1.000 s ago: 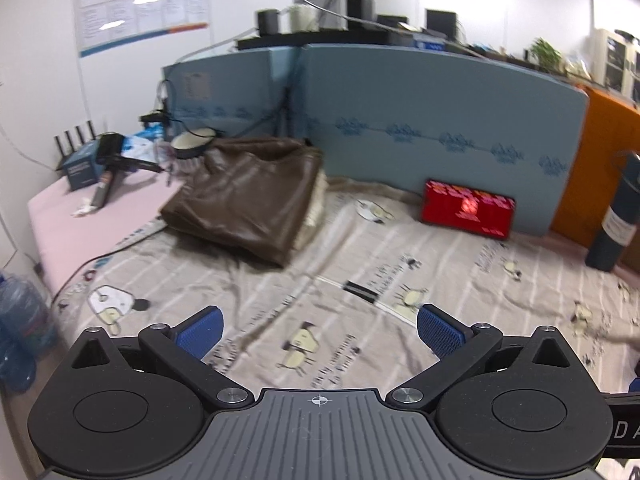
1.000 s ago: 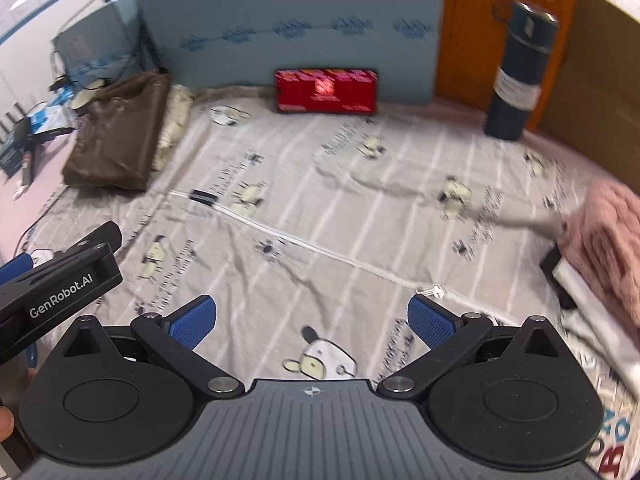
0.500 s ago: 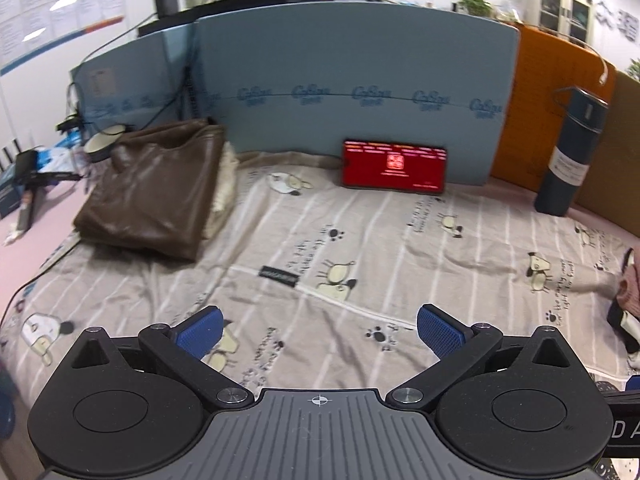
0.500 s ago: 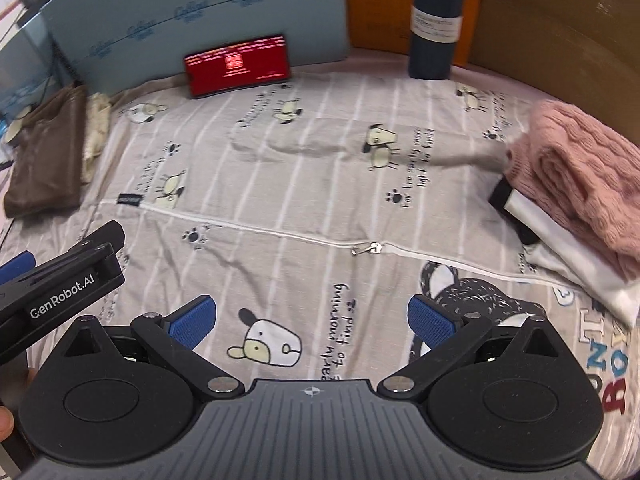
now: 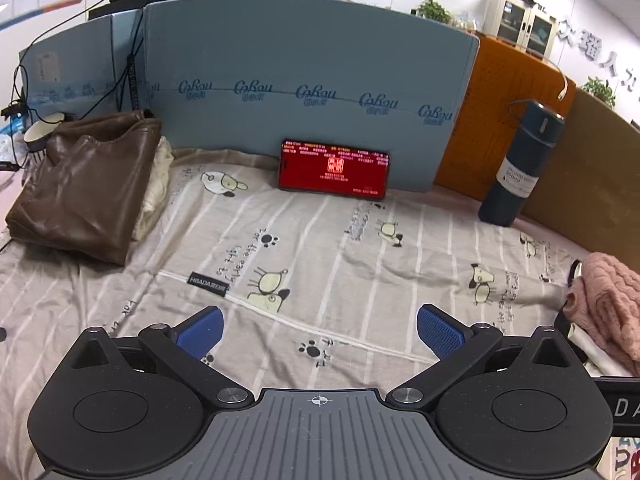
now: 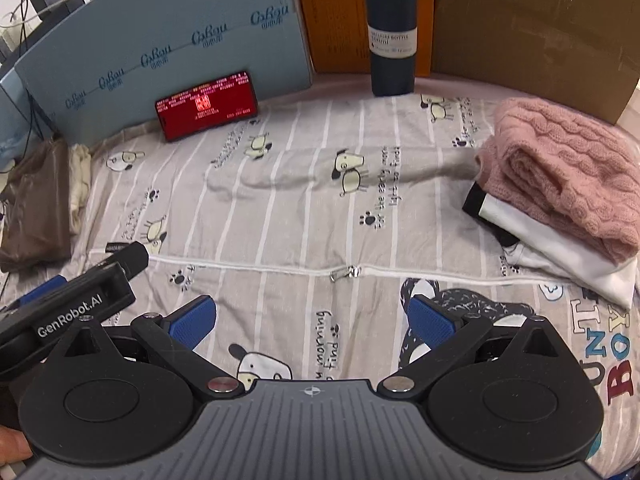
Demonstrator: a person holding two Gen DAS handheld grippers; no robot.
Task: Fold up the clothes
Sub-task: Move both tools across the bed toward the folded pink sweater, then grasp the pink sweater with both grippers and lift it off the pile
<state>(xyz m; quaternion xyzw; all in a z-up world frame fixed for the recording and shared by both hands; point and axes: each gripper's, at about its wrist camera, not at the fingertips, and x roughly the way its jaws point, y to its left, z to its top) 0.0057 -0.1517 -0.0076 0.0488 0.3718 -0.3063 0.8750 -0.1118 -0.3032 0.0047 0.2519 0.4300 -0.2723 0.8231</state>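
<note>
1. My left gripper [image 5: 319, 330] and my right gripper [image 6: 312, 318] both hang over the bed with blue pads spread wide, holding nothing.
2. Under them lies the grey cartoon-dog sheet [image 6: 280, 216], its white zipper seam [image 6: 256, 270] running across.
3. To my right sits the folded pink sweater [image 6: 560, 172], stacked on a white garment [image 6: 560, 252].
4. To my left, a brown leather jacket [image 5: 84, 184] lies folded near the bed's far edge.
5. Farthest, a red-screened phone [image 5: 334, 170] leans on the blue panel [image 5: 304, 68], a dark bottle [image 6: 392, 32] beside it.
</note>
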